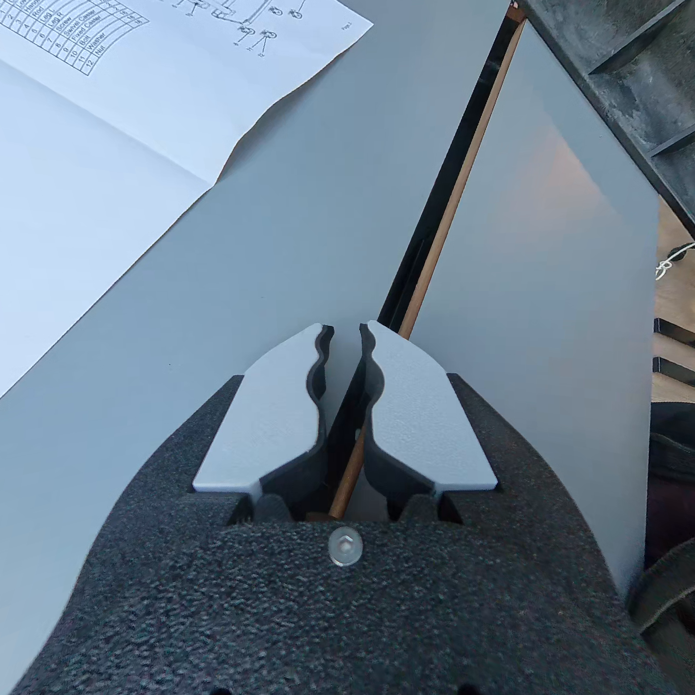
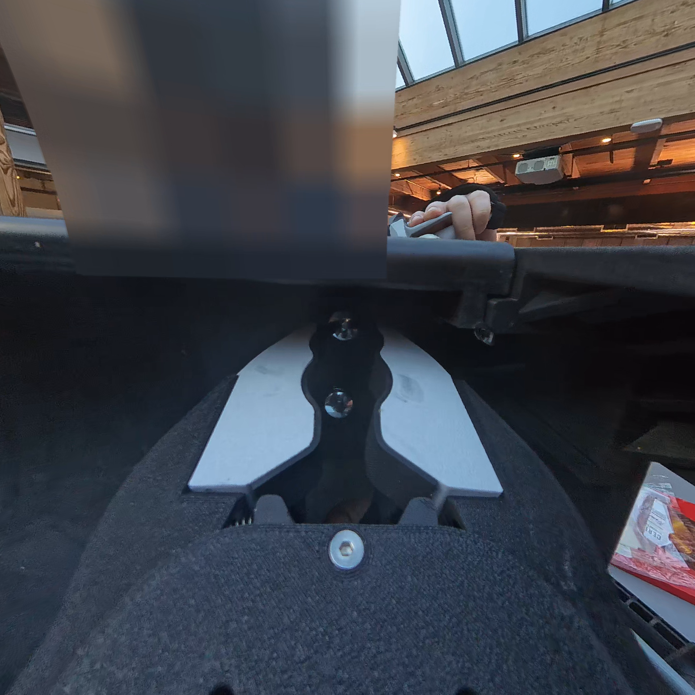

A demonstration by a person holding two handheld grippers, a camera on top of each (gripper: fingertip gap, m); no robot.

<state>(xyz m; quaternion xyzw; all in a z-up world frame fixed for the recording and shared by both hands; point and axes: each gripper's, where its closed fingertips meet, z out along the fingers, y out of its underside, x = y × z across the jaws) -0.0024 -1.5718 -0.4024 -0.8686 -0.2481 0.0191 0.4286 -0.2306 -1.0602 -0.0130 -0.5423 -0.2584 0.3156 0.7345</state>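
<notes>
my left gripper point(image 1: 346, 331) hangs just over a smooth grey panel point(image 1: 263, 244), its pale fingers point(image 1: 270, 410) set a narrow gap apart and pinching nothing. the finger tops are matte and finely pebbled, with wavy black inner edges, seated in a rough black body. a thin brown rod point(image 1: 462, 184) runs under that gap and away along a dark slot between this panel and a second grey panel point(image 1: 526, 301) on the right. farther left, a white sheet of paper point(image 1: 131, 113) with a table and line drawings lies flat on the first panel. at the far right corner sits a black ribbed plastic part point(image 1: 620, 75), dull and scuffed.

my right gripper point(image 2: 344, 331) points into a dark, shadowed space under a black moulded plastic edge point(image 2: 451, 255); its fingers stand a little apart around a black piece that carries two shiny screws point(image 2: 337, 404). whether they press on it i cannot tell. low on the right lies a red and white printed packet point(image 2: 662, 541) on a pale surface. beyond the black edge, a person's hand point(image 2: 462, 218) in a black strap grips a grey tool. wooden beams point(image 2: 545, 94) and skylights rise farthest off.
</notes>
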